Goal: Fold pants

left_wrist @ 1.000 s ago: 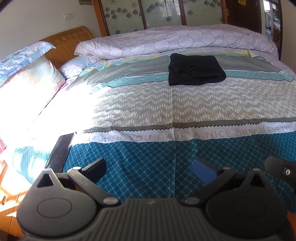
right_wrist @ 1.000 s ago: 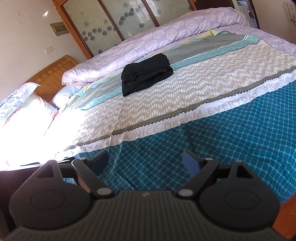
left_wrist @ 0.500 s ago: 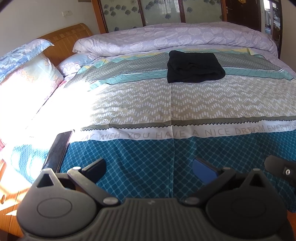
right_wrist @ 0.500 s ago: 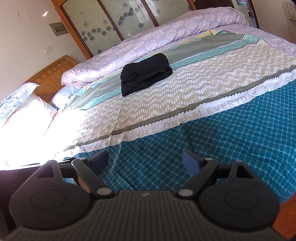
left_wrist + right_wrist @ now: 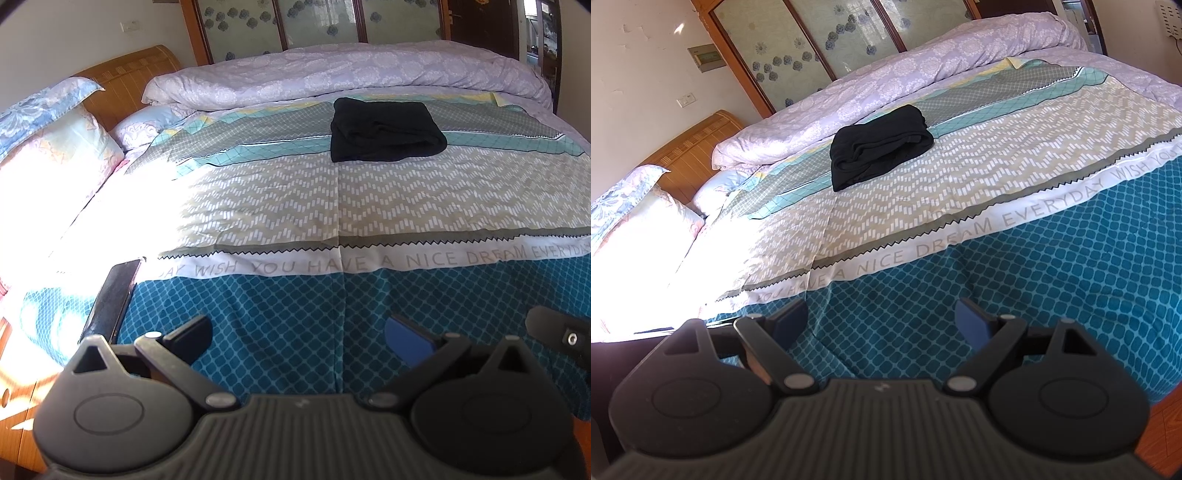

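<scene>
1. Pants (image 5: 386, 131), black, lie folded in a compact bundle on the bedspread (image 5: 277, 214), far ahead of both grippers and well apart from them; in the right wrist view the pants (image 5: 879, 147) sit ahead and slightly to the left.
2. They rest across the grey and turquoise stripes of the spread, just in front of a rolled lilac quilt (image 5: 343, 79) that runs along the far side of the bed.
3. Nearer the grippers than the pants, a white band crosses the spread with grey capitals reading "WISH YOU HAVE A NICE DREAM EVERYDAY" (image 5: 369, 260); the same band shows in the right wrist view (image 5: 960, 240).
4. The left gripper (image 5: 299, 334) hangs over the teal diamond-patterned part of the spread, its fingers spread wide with nothing between them.
5. The right gripper (image 5: 881, 319) hangs over the same teal part, fingers likewise apart and holding nothing.
6. A dark phone (image 5: 112, 295) lies on the spread ahead and to the left of the left gripper.
7. Pillows (image 5: 51, 147) lean against a wooden headboard (image 5: 125, 72) far to the left.
8. Frosted floral panels (image 5: 812, 48) in wooden frames stand beyond the quilt.
</scene>
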{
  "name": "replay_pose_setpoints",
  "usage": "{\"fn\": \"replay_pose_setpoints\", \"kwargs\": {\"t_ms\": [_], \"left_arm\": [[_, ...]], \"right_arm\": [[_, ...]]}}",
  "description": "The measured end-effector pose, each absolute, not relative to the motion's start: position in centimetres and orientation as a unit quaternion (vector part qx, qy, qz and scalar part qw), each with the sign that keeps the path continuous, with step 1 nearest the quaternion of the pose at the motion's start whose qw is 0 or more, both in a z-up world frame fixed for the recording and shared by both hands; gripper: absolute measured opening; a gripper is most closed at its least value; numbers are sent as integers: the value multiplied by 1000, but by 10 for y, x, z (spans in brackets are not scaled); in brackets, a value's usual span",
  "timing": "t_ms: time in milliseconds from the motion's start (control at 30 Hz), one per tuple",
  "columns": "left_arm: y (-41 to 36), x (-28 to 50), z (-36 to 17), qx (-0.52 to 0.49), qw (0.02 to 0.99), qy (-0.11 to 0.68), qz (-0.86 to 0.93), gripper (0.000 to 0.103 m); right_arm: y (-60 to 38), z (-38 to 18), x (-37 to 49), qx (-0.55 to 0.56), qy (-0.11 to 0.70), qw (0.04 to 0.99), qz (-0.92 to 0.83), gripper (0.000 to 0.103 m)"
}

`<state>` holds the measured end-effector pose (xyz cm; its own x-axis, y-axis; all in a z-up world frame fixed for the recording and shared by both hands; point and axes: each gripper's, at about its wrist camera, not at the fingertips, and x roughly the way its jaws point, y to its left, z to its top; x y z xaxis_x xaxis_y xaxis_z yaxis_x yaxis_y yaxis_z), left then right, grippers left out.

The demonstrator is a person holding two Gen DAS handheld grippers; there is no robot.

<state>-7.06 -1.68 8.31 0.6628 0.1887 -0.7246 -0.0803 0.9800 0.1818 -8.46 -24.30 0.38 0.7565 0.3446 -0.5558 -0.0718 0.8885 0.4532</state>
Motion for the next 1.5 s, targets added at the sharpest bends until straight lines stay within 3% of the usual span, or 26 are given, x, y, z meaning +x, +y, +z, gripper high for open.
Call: {"fn": "replay_pose_setpoints", "kwargs": {"t_ms": [1500], "left_arm": [[-26,-61,88,69,909,409,52,103]], "right_arm": [[-244,6,-85,211,323,917,102,89]]}}
